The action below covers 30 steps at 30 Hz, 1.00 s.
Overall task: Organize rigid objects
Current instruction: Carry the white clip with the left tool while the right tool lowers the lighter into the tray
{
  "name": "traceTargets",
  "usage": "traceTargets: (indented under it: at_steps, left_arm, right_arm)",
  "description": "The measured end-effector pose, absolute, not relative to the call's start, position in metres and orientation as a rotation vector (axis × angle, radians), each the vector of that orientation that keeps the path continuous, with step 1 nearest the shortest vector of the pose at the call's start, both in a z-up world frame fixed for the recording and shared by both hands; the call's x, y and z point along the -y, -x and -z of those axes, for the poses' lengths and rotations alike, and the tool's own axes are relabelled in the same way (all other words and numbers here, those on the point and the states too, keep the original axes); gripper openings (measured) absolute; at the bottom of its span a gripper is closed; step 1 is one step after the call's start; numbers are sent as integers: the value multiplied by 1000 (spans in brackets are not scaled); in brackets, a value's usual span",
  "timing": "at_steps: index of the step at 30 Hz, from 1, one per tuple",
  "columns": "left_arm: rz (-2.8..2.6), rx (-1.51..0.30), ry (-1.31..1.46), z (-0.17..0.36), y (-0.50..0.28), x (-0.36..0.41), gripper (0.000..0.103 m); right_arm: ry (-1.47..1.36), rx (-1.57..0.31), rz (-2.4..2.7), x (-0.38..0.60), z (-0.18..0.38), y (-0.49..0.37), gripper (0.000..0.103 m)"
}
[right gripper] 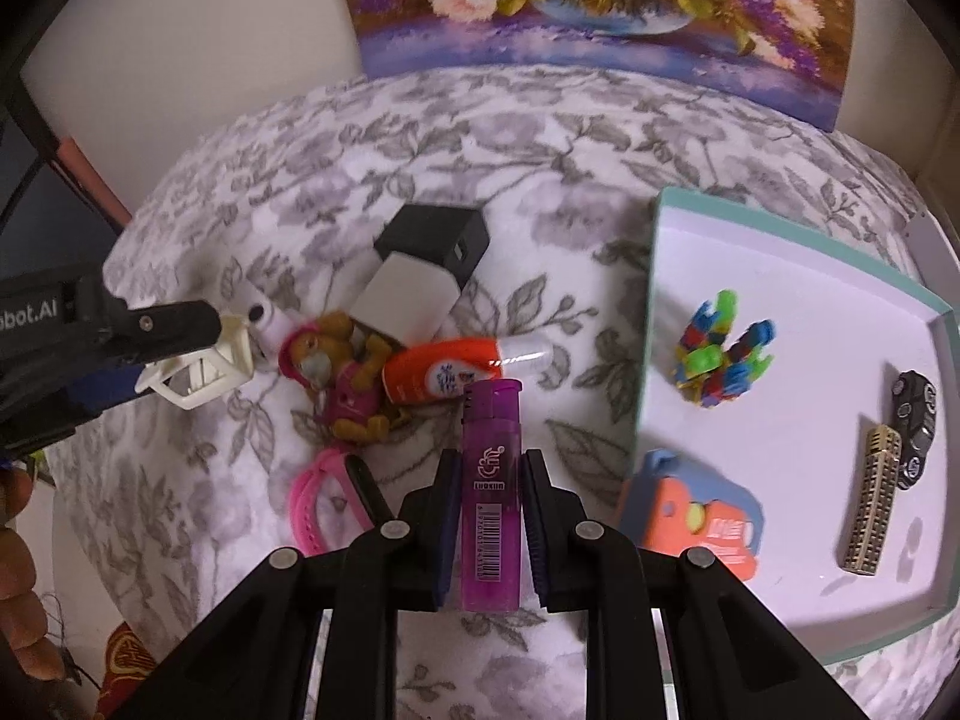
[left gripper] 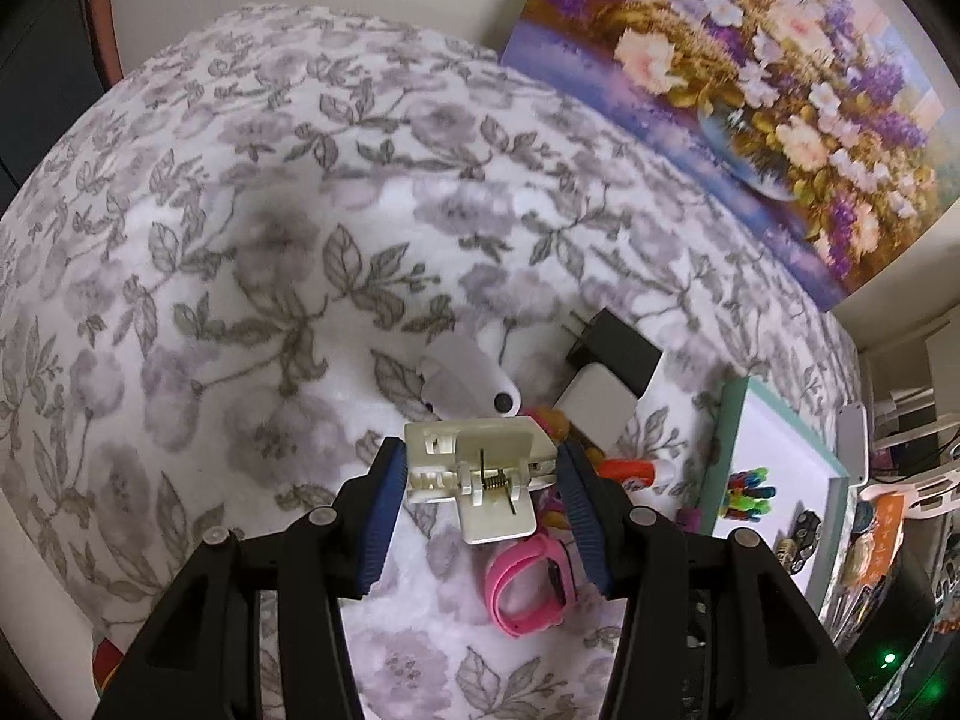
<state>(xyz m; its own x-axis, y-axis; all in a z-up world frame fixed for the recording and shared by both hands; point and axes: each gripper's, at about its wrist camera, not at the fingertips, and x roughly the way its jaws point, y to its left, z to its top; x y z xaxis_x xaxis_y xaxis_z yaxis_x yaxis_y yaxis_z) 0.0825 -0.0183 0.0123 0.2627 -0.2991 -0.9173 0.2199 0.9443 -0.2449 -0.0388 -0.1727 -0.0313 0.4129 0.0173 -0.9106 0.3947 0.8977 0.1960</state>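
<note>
Currently the left gripper [left gripper: 477, 468] clamps a cream plastic spring clip [left gripper: 474, 471] above the grey floral cloth [left gripper: 240, 300]. Right gripper [right gripper: 487, 516] is closed on a translucent purple plastic lighter [right gripper: 491, 492], held lengthwise; the teal-rimmed white tray [right gripper: 780, 360] lies to its right.

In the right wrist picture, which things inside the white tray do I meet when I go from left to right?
Orange and blue toy → colourful block toy → gold bar-shaped piece → black toy car, all lying in the tray.
</note>
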Motion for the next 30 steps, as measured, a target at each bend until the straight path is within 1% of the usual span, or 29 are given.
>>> traceTargets:
  at_steps: [6,13,30]
  left_arm:
    - [381,-1211,76,-28,-75,25,53]
    - [434,-1189,28,-38,-59,50,53]
    - [663,-1151,-177,-40,17,151,53]
  right_arm:
    - [-452,-1060,286,193,11,53,21]
    - [-502,-1019,375,234,3,76,21]
    - [-541,-1035,662,319,18,139,21]
